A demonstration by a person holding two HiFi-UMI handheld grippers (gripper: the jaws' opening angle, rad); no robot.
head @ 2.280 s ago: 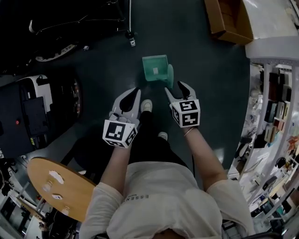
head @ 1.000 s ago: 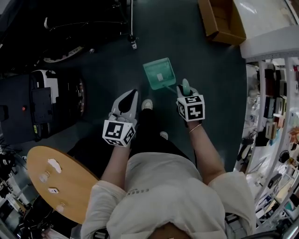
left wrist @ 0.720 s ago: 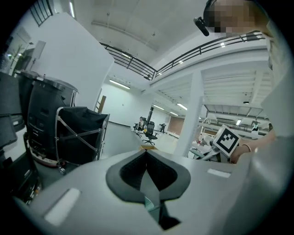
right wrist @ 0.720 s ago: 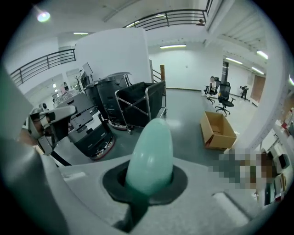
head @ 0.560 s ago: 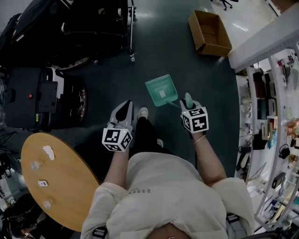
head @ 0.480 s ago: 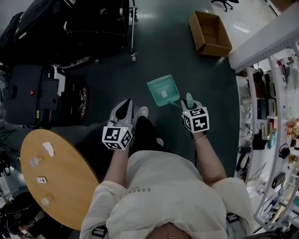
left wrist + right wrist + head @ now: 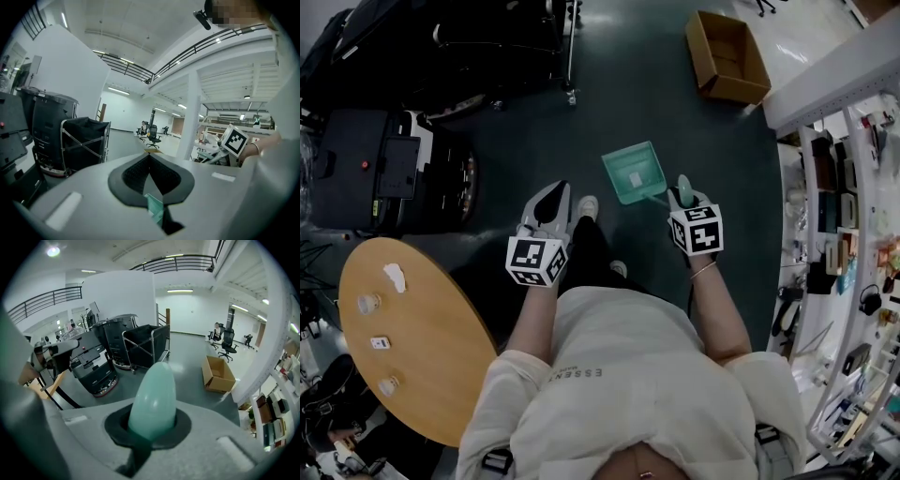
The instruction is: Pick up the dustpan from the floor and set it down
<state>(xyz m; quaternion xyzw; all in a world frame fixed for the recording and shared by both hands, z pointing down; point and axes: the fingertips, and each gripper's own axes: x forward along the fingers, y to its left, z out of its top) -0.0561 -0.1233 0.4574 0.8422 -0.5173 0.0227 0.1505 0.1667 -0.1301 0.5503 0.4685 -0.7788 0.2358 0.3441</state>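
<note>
A teal dustpan (image 7: 635,172) hangs above the dark floor, pan end pointing away from the person. My right gripper (image 7: 684,197) is shut on its rounded handle (image 7: 683,190). In the right gripper view the handle (image 7: 153,399) sticks up between the black pads of that gripper (image 7: 150,427). My left gripper (image 7: 555,192) is held at the same height to the left, shut, with nothing in it. In the left gripper view its pads meet at the tip (image 7: 150,161), and a bit of the teal dustpan (image 7: 154,212) shows past them.
An open cardboard box (image 7: 727,56) lies on the floor at the far right. A black machine (image 7: 394,169) and a wheeled black cart (image 7: 502,42) stand at the left. A round wooden table (image 7: 403,337) is near left; shelving (image 7: 844,216) lines the right. The person's shoe (image 7: 587,207) is below.
The right gripper, open beside the dustpan on the floor earlier, closed on its handle and lifted it. Both grippers have risen as the person straightened up.
</note>
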